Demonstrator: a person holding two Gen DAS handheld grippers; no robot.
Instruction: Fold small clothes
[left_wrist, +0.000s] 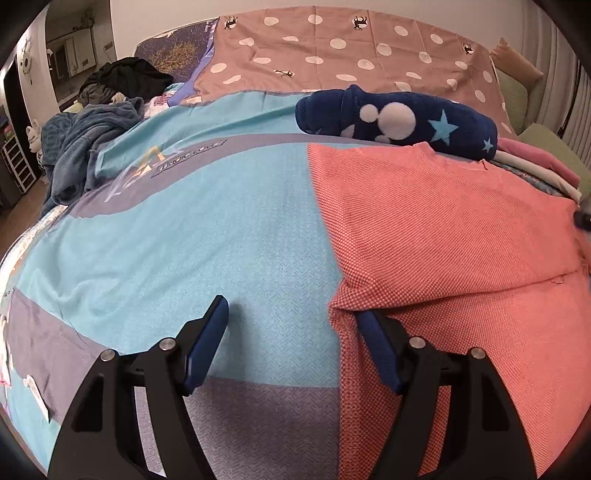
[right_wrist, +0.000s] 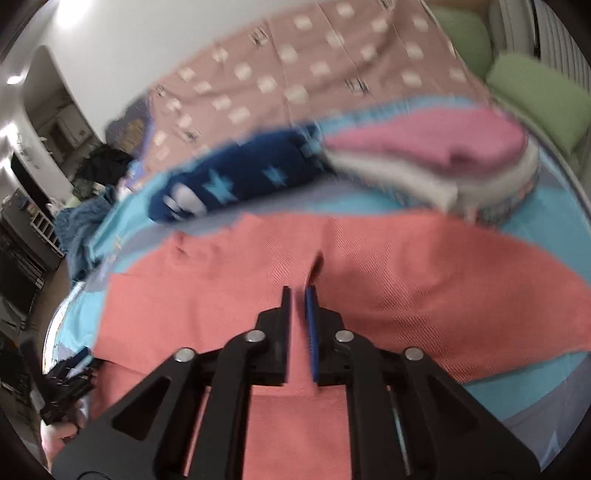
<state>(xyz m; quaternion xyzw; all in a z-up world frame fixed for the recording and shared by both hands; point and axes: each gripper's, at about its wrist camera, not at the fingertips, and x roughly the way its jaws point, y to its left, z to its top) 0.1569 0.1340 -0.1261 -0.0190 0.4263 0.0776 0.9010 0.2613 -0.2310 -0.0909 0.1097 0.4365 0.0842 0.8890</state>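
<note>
A coral-red knit garment (left_wrist: 443, 236) lies spread on the blue bedspread (left_wrist: 184, 240), partly folded, with a folded layer over its lower part. My left gripper (left_wrist: 291, 314) is open at the garment's left edge; its right finger (left_wrist: 376, 347) rests on the fabric under the folded corner, its left finger (left_wrist: 207, 339) on the bedspread. In the right wrist view the same garment (right_wrist: 406, 280) fills the middle. My right gripper (right_wrist: 298, 295) hovers over it, jaws nearly closed with a narrow gap; whether fabric is pinched I cannot tell. The view is blurred.
A rolled navy fleece item with stars (left_wrist: 399, 118) lies behind the garment. Folded pink and white clothes (right_wrist: 436, 162) are stacked at the right. A pile of dark clothes (left_wrist: 110, 99) sits far left. A pink dotted sheet (left_wrist: 351, 51) covers the back. Green cushions (right_wrist: 535, 96) stand right.
</note>
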